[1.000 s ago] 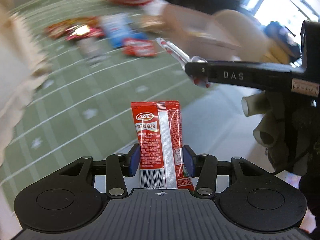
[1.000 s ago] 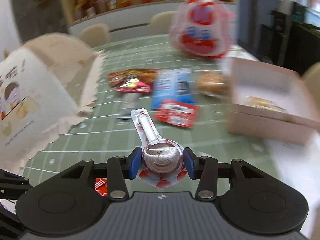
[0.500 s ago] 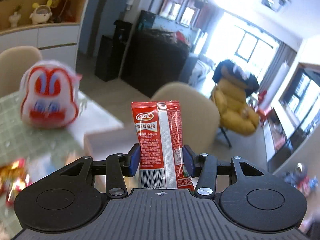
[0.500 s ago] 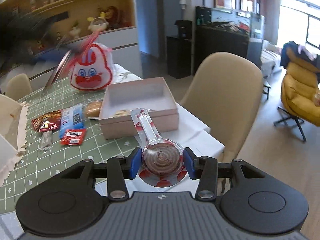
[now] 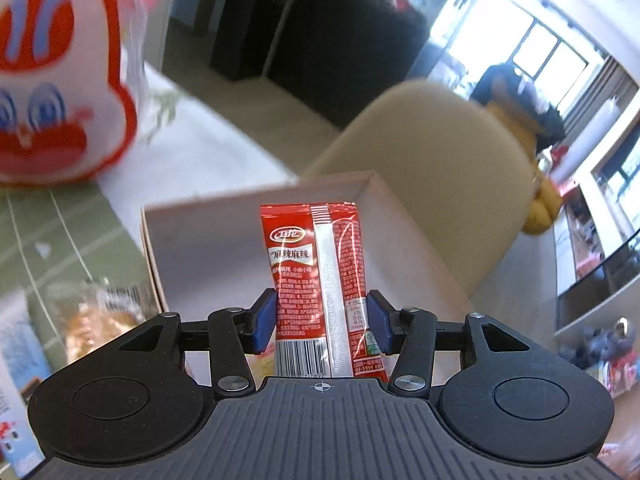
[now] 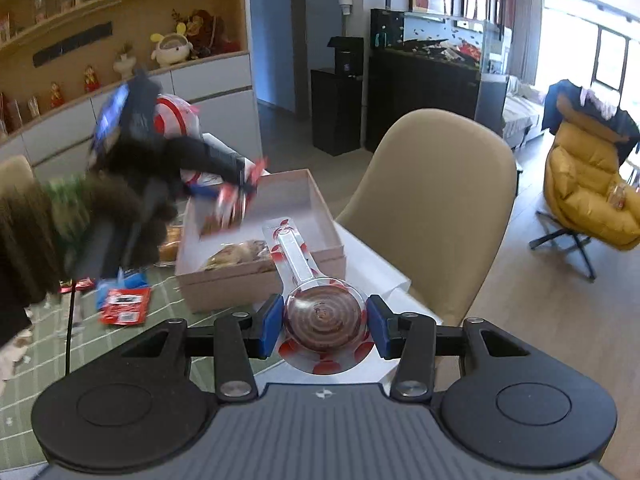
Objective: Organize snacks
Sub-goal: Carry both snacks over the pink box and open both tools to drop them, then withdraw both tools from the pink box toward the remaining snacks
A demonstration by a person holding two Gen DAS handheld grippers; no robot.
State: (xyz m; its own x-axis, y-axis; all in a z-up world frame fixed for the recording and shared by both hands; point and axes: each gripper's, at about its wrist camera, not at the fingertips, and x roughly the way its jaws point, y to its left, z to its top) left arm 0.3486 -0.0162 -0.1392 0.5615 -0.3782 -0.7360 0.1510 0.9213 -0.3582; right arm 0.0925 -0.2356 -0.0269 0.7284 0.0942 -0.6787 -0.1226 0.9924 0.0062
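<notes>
Above open pink box (image 5: 256, 240), red snack sachet (image 5: 320, 292) held upright, pinched by left tongs (image 5: 322, 322). Right tongs (image 6: 325, 324) held level near box corner, clamped on wrapped lollipop (image 6: 324, 316).

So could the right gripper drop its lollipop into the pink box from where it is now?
Probably yes. The right gripper, shut on the lollipop, is near the open pink box, but the left gripper with its red snack packet is over the box, so it may have to wait.
</notes>
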